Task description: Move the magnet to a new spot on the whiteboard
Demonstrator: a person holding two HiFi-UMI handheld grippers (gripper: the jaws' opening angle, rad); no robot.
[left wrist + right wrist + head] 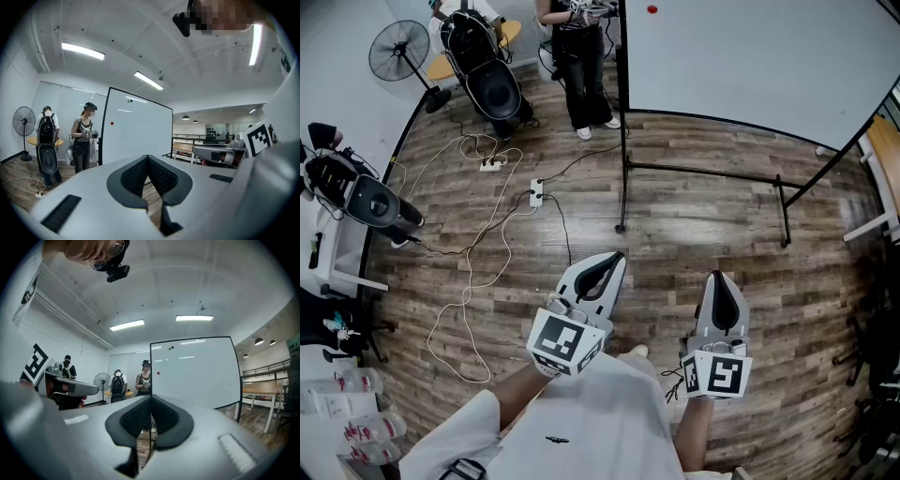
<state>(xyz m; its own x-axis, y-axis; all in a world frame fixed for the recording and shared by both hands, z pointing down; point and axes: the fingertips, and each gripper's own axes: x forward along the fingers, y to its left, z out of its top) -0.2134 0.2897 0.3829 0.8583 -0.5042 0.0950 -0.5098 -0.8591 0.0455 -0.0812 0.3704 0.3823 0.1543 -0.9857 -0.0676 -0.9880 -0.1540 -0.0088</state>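
A small red magnet (652, 9) sticks to the whiteboard (750, 56), which stands on a black frame across the wooden floor. The same red magnet (111, 123) shows in the left gripper view, and the magnet (158, 373) in the right gripper view too, with two darker dots near the board's top edge. My left gripper (614, 258) and right gripper (718, 277) are held low, close to my body, a good way short of the board. Both are shut with nothing between the jaws.
A person (581, 56) stands beside the board's left edge holding grippers. Another person with a black backpack (483, 66) stands farther left. A floor fan (401, 52), cables and power strips (492, 164) lie on the floor at left. The board's frame legs (703, 173) spread forward.
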